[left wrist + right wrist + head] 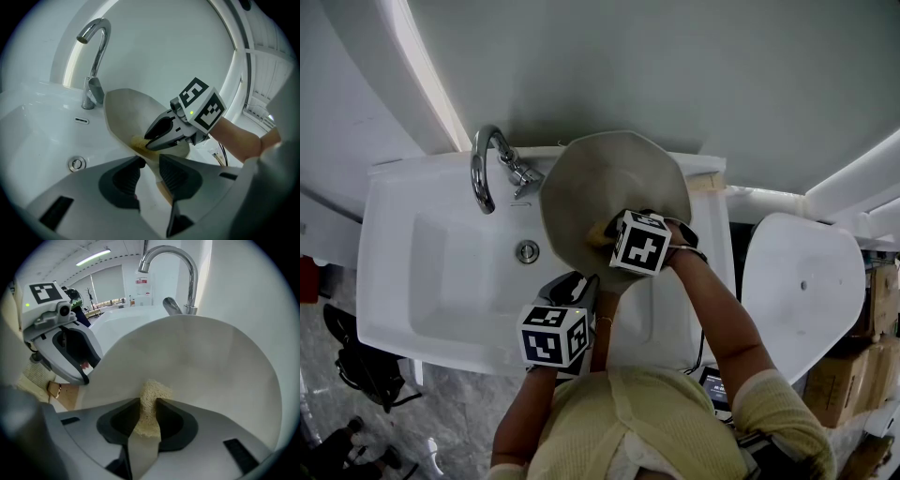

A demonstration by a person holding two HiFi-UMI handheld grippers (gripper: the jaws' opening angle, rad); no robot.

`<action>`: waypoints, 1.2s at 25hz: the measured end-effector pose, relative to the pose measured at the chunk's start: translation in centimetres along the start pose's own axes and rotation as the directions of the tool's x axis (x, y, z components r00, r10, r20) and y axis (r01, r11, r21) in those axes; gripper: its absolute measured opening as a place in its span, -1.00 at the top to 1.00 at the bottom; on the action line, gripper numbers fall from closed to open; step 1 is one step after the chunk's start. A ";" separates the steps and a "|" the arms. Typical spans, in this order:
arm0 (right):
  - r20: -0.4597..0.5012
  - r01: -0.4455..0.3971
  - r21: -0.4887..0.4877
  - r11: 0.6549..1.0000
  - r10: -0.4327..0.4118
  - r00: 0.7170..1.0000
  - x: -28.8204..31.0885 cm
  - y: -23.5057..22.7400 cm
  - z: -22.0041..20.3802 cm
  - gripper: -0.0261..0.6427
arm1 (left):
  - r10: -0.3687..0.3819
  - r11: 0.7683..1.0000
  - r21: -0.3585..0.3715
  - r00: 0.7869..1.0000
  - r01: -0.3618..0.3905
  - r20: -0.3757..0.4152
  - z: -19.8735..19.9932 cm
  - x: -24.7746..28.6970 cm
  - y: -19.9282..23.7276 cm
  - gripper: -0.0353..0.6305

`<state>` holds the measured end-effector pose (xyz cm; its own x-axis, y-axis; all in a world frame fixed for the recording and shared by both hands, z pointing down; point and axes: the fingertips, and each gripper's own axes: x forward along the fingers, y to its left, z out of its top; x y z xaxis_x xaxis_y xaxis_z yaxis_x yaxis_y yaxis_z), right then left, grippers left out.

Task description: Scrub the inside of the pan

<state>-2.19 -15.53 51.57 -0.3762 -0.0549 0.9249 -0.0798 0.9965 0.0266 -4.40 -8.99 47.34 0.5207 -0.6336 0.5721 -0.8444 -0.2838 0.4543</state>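
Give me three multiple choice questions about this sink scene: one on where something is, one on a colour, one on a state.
1. In the head view, on which side of the pale round pan does the curved chrome tap stand?
A left
B right
C hidden behind it

2. What colour is the coarse sponge in the right gripper?
A blue
B yellow
C black

3. What is the left gripper doing?
A open and empty
B shut on the tap
C shut on the pan's handle

Answers:
1 A: the tap rises left of the pan, at the back of the white sink.
2 B: the sponge shows pale yellow between the jaws.
3 C: the handle runs between the closed pads.
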 end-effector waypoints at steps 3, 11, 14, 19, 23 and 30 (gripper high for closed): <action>0.022 -0.062 0.022 0.998 0.061 0.998 0.2 0.8 0.4 0.56 | 0.000 1.000 0.000 1.000 0.000 -0.002 0.0 0.1 0.0 0.37; 0.028 -0.259 0.041 0.965 0.258 0.966 0.1 3.4 0.3 0.56 | 0.001 1.000 0.008 1.000 -0.001 0.000 0.0 0.0 -0.1 0.37; 0.031 -0.317 0.050 0.947 0.316 0.948 -0.6 3.9 0.1 0.56 | 0.003 1.000 0.016 1.000 -0.003 0.001 0.0 0.0 -0.1 0.37; 0.054 -0.381 0.057 0.923 0.379 0.924 -1.9 5.0 0.1 0.56 | 0.004 1.000 0.021 1.000 -0.004 0.000 -0.1 0.0 0.0 0.37; 0.119 -0.380 0.041 0.924 0.373 0.920 -3.5 5.1 0.8 0.56 | 0.002 1.000 0.020 1.000 -0.002 -0.001 0.0 0.0 -0.1 0.37; 0.165 -0.052 -0.003 0.999 0.051 0.985 -5.9 0.1 1.3 0.56 | 0.001 1.000 0.025 1.000 -0.001 0.005 0.0 0.0 -0.1 0.37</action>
<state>-1.19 -15.16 45.65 -0.5270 -0.0134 0.8497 -0.0578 0.9981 -0.0201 -4.29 -8.93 47.33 0.5196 -0.6376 0.5687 -0.8477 -0.3012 0.4368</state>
